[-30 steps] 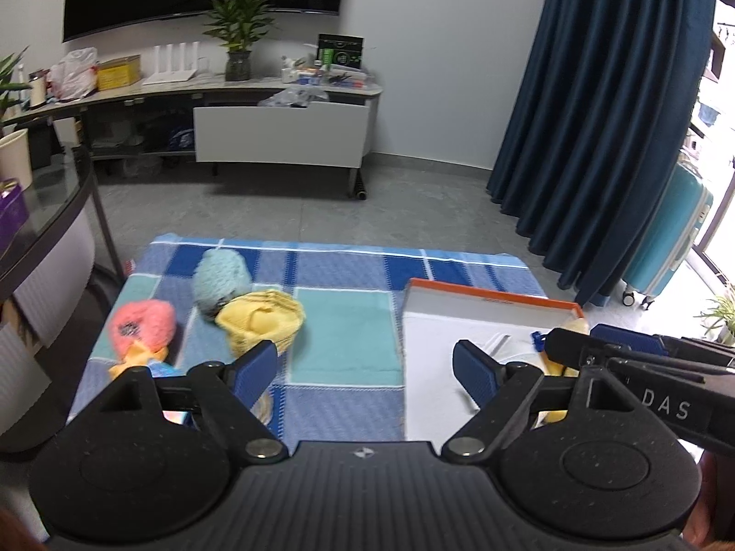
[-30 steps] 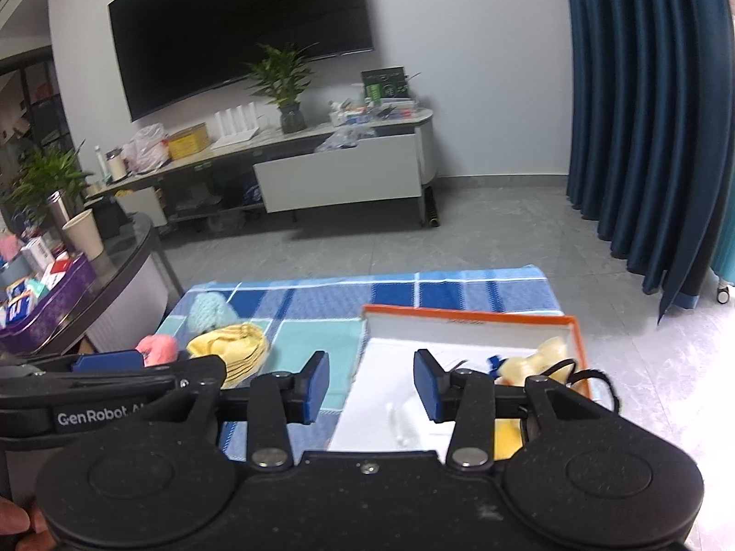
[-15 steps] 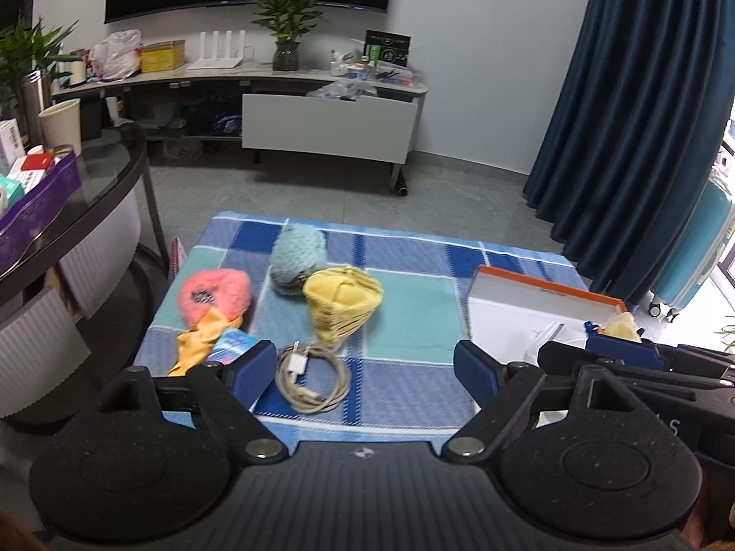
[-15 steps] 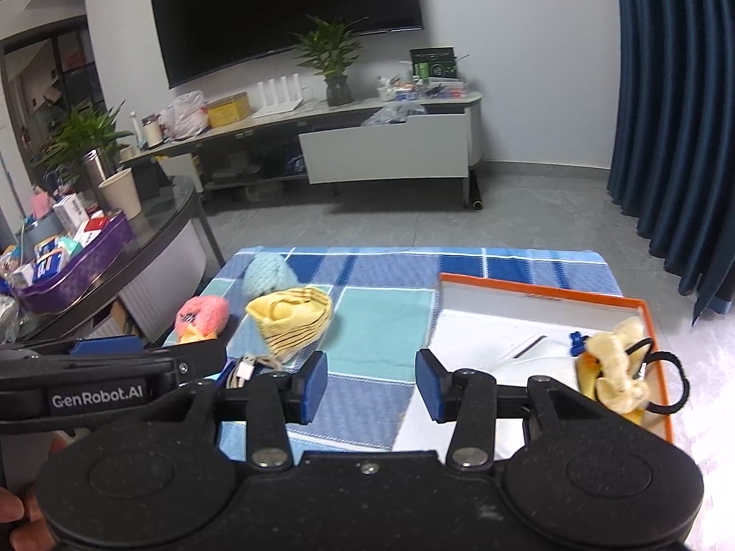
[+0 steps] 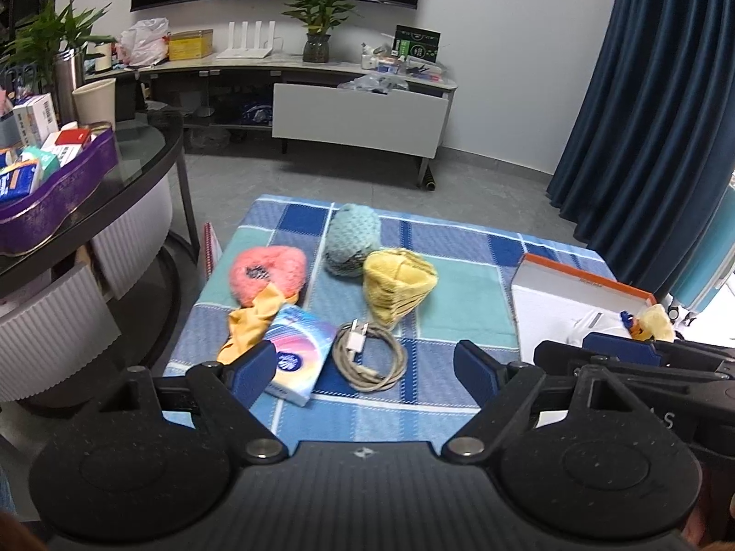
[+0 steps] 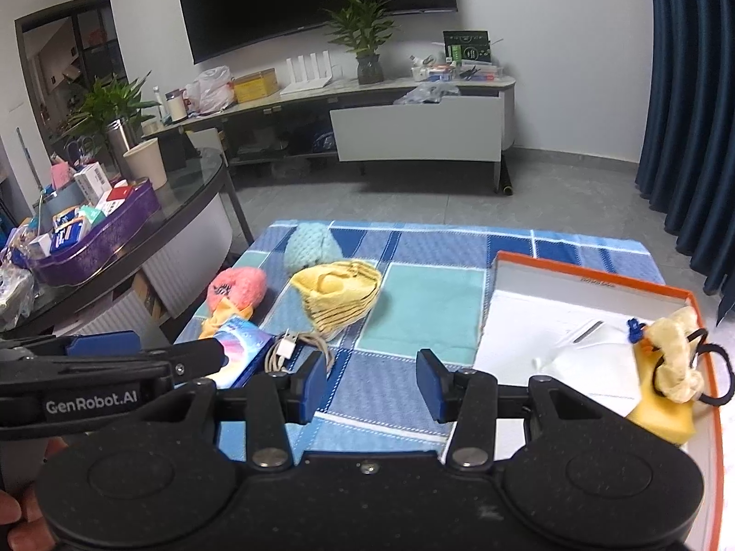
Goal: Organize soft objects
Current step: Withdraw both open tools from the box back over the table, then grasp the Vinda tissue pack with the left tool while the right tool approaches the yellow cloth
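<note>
- Left gripper (image 5: 365, 369): jaws spread wide, nothing between them; held above the near edge of the checked cloth (image 5: 464, 303).
- Right gripper (image 6: 371, 381): jaws apart to a middling width, nothing between them; it sits over the near edge of the cloth, just left of the box (image 6: 597, 282). From the left wrist view it shows at the right edge, in front of the box.
- Nearest items on the cloth: a small colourful packet (image 5: 301, 351) at near left, and just right of it a coiled grey cable (image 5: 372, 358) with a white plug.
- An orange cloth strip (image 5: 250, 321) lies touching the packet's far left side and runs up to the pink fluffy piece (image 5: 268, 273).
- Yellow knitted piece (image 5: 397, 287): mid-cloth, just beyond the cable.
- Teal knitted piece (image 5: 353, 241): farther back, touching the yellow one's far left side.
- Box at right: white inside, orange rim. It holds a yellow sponge (image 6: 661, 418), a pale yellow scrunchie (image 6: 677, 358), a black hair tie (image 6: 716, 367) and a small blue item, all in its right part.
- Far left: a glass-topped table (image 5: 142, 151) with a purple tray (image 5: 59, 202).
</note>
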The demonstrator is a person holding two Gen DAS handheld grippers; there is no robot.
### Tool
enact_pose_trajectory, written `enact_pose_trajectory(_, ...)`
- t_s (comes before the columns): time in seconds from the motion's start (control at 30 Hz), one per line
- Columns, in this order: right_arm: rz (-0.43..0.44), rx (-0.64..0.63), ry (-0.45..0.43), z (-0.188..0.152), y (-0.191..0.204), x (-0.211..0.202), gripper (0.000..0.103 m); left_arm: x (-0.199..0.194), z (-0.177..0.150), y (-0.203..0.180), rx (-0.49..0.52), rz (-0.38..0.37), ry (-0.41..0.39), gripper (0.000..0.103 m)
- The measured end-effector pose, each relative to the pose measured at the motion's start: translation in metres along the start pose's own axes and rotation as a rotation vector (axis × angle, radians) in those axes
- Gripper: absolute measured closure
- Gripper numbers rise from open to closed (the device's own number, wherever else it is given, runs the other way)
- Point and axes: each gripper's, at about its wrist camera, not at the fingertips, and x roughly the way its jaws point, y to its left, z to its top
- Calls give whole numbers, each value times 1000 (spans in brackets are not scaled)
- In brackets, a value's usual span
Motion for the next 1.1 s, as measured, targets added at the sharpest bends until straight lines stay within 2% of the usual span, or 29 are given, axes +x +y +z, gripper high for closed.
enact_pose_trajectory(0.37,27,2,43,-13,9,16,49,7,-15,29,-29,17,19,17)
enact_pose_trajectory(0.77,39,1,52,-16,11,23,49,28,-11,43,120,48,22,12)
enact_pose_trajectory(0.93,38,24,59,-17,7,29,47,44,-17,51,129,75,33,12)
enact_pose_trajectory(1.1,37,20,71,-18,8,37,46,60,-20,40,203,88,24,13)
